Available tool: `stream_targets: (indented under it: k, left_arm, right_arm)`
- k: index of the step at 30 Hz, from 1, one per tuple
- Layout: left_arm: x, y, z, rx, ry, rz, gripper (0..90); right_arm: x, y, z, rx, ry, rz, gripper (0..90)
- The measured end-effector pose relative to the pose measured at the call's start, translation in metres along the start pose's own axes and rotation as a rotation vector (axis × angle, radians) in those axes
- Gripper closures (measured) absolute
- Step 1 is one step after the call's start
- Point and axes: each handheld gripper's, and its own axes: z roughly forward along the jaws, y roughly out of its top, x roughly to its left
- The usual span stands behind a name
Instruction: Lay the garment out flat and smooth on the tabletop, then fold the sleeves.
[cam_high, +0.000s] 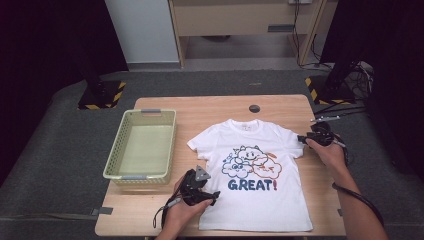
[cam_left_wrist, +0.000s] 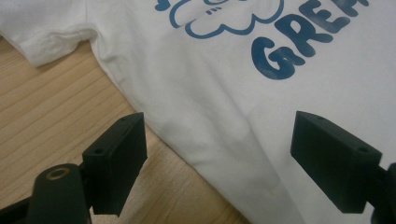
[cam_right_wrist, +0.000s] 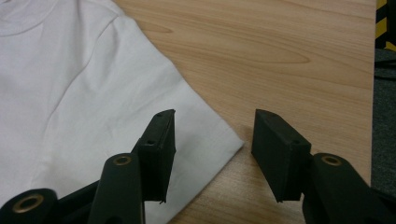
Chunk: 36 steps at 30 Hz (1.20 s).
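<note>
A white T-shirt lies flat, front up, on the wooden table, printed with cartoon clouds and the word GREAT. My left gripper is at the shirt's lower left side. In the left gripper view its jaws stand wide open over the shirt's side edge, one jaw above bare wood, the other above cloth. My right gripper is at the right sleeve. In the right gripper view it is open, with the sleeve's corner lying between the jaws and untouched by the pads.
A pale green plastic basket stands empty on the table's left half. A round cable hole sits near the far edge. Stands with yellow-black bases flank the table on the grey floor.
</note>
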Motion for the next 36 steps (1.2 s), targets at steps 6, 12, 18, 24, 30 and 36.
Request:
stream_targets:
  k: [6,12,18,24,30,36]
  left_arm:
    - [-0.001,-0.001,-0.001,0.001,0.006,0.002,19.1]
    - [0.000,-0.003,0.000,0.007,0.010,0.004,19.4]
    - [-0.003,-0.005,0.003,0.019,0.016,0.016,19.6]
    - [-0.004,-0.007,0.007,0.035,0.026,0.026,19.4]
    - [-0.002,-0.008,0.010,0.037,0.030,0.017,18.2]
    - [-0.002,-0.009,0.010,0.035,0.037,0.018,16.9]
  right_arm:
    - [0.007,-0.002,0.000,0.020,0.056,-0.041,80.9]
    - [0.011,0.006,-0.007,0.003,0.077,-0.015,86.6]
    - [0.020,0.018,-0.021,0.002,0.080,-0.047,86.6]
    - [0.034,0.030,-0.034,0.002,0.078,-0.081,86.7]
    - [0.058,0.044,-0.042,0.014,0.081,-0.133,86.6]
    - [0.087,0.059,-0.040,0.042,0.080,-0.167,86.6]
